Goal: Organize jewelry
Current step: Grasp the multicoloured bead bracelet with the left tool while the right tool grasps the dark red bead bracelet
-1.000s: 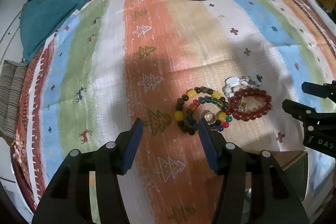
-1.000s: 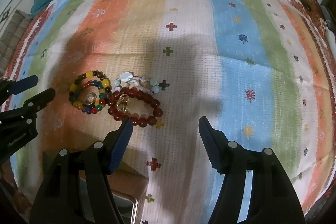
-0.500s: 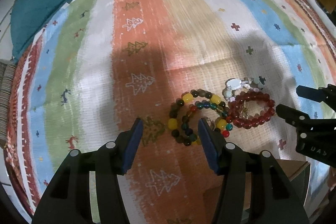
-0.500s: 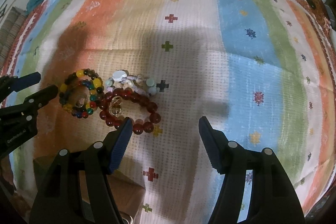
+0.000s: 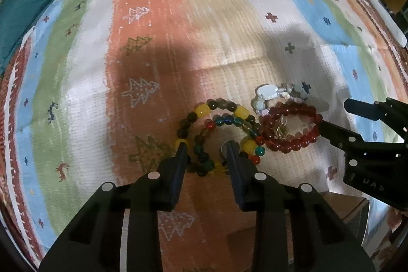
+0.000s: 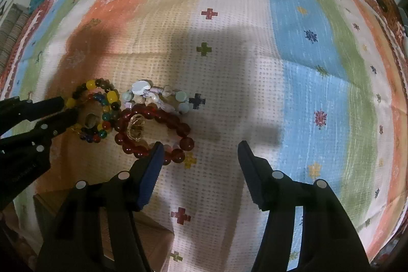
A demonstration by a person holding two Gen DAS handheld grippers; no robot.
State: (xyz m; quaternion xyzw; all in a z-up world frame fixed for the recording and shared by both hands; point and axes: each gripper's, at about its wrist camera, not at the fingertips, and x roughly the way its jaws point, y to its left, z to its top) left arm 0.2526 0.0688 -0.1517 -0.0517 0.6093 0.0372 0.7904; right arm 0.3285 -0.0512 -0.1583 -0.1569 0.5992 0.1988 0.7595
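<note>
Left tongs [image 5: 205,149] just narrowing, straddling near arc of multicolour bead bracelet [image 5: 221,119], not clamped. Right tongs [image 6: 199,149] apart; red bead bracelet [image 6: 153,129] at their ten o'clock on striped cloth [image 6: 293,42].

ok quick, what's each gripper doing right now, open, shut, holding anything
Left gripper: jaws have just been closing around the multicolour bead bracelet; a firm grip cannot be told.
Right gripper: open, holding nothing, beside the red bead bracelet.

Striped patterned rug [image 5: 209,24] under shadowed light, teal cloth [image 5: 23,14] at its far corner
</note>
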